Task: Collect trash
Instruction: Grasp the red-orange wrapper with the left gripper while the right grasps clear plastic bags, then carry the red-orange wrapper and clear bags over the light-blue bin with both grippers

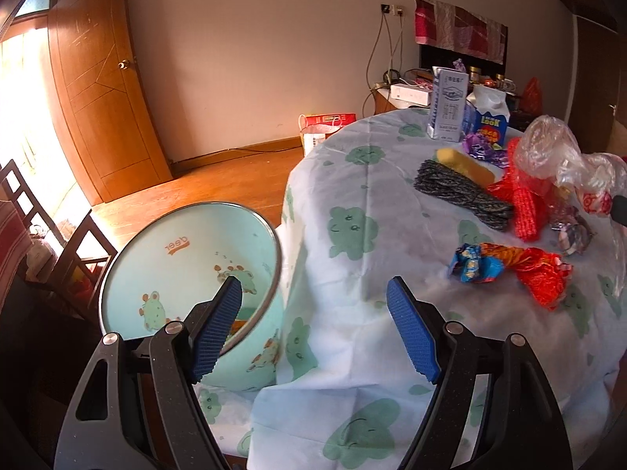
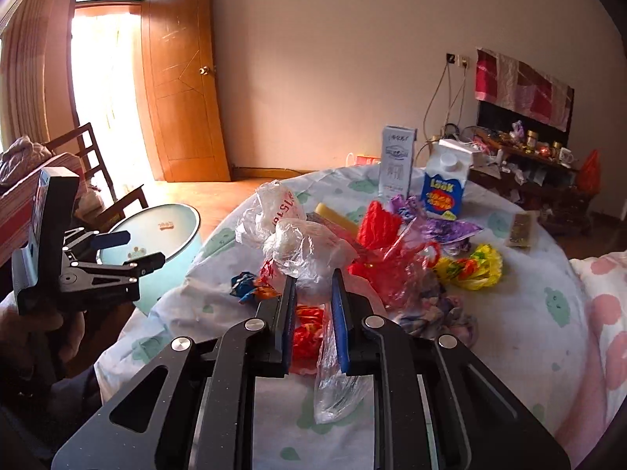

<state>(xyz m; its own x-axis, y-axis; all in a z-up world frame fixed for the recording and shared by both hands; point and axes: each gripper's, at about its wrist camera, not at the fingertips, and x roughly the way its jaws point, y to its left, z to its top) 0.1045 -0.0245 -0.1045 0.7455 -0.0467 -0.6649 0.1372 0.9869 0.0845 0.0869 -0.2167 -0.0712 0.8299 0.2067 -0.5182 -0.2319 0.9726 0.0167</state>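
My right gripper [image 2: 314, 278] is shut on a crumpled clear plastic bag [image 2: 305, 250]; the bag bulges above the jaws and hangs below them over the table [image 2: 521, 313]. Around it lie a red net [image 2: 378, 223], a yellow wrapper [image 2: 470, 268] and a blue-orange wrapper [image 2: 250, 288]. My left gripper [image 1: 313, 286] is open and empty at the table's near left edge, beside the mint trash bin [image 1: 188, 250] on the floor. In the left wrist view the clear bag [image 1: 548, 149] is at far right, with the blue-orange wrapper [image 1: 474, 262] and a red wrapper [image 1: 544, 278] nearer.
A milk carton [image 1: 488, 113] and a tall grey carton [image 1: 448, 103] stand at the table's far side, with a grey rope bundle [image 1: 462, 192] and a yellow sponge [image 1: 466, 164] in front. A wooden chair [image 2: 98, 172] stands behind the bin. Pink-patterned cloth [image 2: 603, 313] borders the table's right.
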